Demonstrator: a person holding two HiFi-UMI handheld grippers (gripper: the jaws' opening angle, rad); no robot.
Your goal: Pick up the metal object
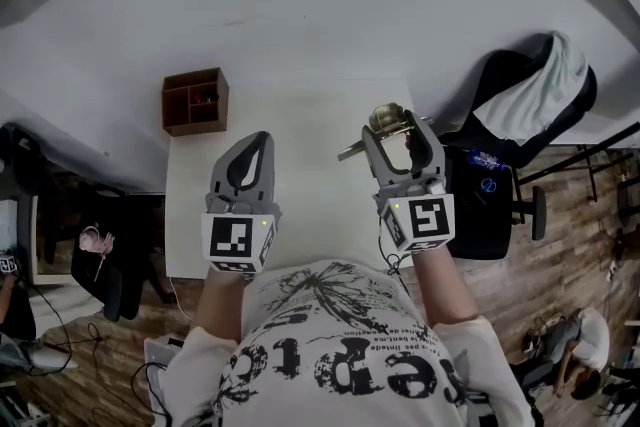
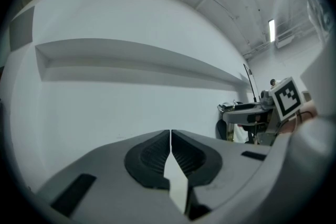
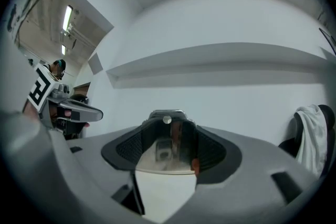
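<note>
The metal object [image 1: 388, 120], a shiny brass-and-steel piece with a thin lever sticking out to the left, is held up above the white table [image 1: 300, 205]. My right gripper [image 1: 398, 130] is shut on it, one finger on each side. In the right gripper view the metal object [image 3: 168, 144] fills the gap between the ribbed pads [image 3: 210, 149], and the right gripper [image 3: 168, 131] points at a bare white wall. My left gripper [image 1: 260, 139] is raised beside it, shut and holding nothing. In the left gripper view the left gripper [image 2: 170, 136] shows its pads pressed together.
A small brown wooden shelf box [image 1: 195, 100] sits at the table's far left corner. A dark chair draped with a white cloth [image 1: 530, 95] stands to the right, over wooden flooring. Cables and dark gear [image 1: 100, 265] lie to the left.
</note>
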